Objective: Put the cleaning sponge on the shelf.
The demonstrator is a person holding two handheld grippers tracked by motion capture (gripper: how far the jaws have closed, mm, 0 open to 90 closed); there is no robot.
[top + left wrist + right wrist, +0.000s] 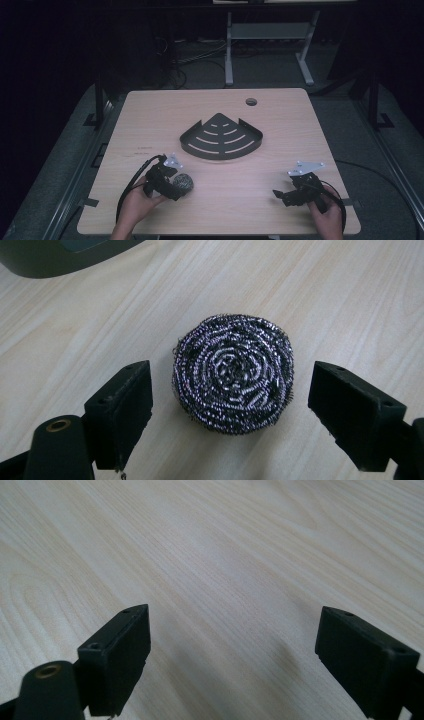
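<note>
Overhead, your left gripper (pixel 176 183) sits near the front left of the table (pixel 150 120), with the steel wool scourer (pixel 184 182) right at its tip; from this height the scourer is a small grey knot, partly covered by the gripper's dark body. Your right gripper (pixel 281 195) rests over bare wood at the front right, well apart from the scourer. Between and beyond them lies a black corner caddy (pixel 221 137), fan-shaped with curved slots. A faint dark line of print lies on the table left of the caddy, too small to read.

From the left gripper view, your left gripper (pixel 230 405) stands wide open, its jaws on either side of the scourer (pixel 233 372) and clear of it. The scourer lies flat on the table (pixel 350 300), a round pad of coiled wire, dark with silvery glints, wound in a spiral. It carries no label. A dark curved edge, cut off at the top left, is the caddy (pixel 50 260).

From the right gripper view, your right gripper (pixel 232 652) is wide open too, over pale wood grain (pixel 225 545).
</note>
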